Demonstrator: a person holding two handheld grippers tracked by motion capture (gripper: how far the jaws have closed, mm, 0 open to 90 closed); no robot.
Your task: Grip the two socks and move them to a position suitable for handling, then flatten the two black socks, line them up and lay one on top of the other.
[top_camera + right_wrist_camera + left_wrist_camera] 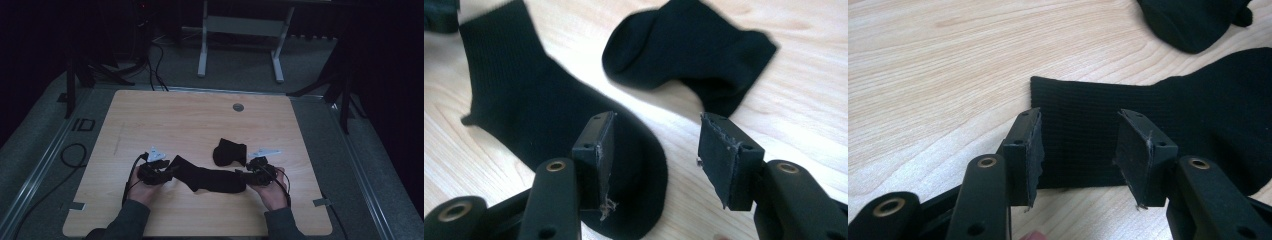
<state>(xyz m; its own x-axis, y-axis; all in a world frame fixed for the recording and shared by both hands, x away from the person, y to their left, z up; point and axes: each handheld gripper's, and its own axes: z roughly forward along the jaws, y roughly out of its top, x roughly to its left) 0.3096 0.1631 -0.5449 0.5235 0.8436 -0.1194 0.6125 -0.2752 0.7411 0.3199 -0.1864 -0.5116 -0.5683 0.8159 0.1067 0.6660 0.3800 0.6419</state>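
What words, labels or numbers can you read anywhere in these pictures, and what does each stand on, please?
"ID": dark letters on the grey floor just left of the table, in the high view.
No text shows on the socks, the grippers or the tabletop.

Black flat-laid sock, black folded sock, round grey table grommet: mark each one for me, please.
Black flat-laid sock (210,178), high view, on its middle stretch.
Black folded sock (689,47), right gripper view, on its central body.
Round grey table grommet (238,107), high view, on its centre.
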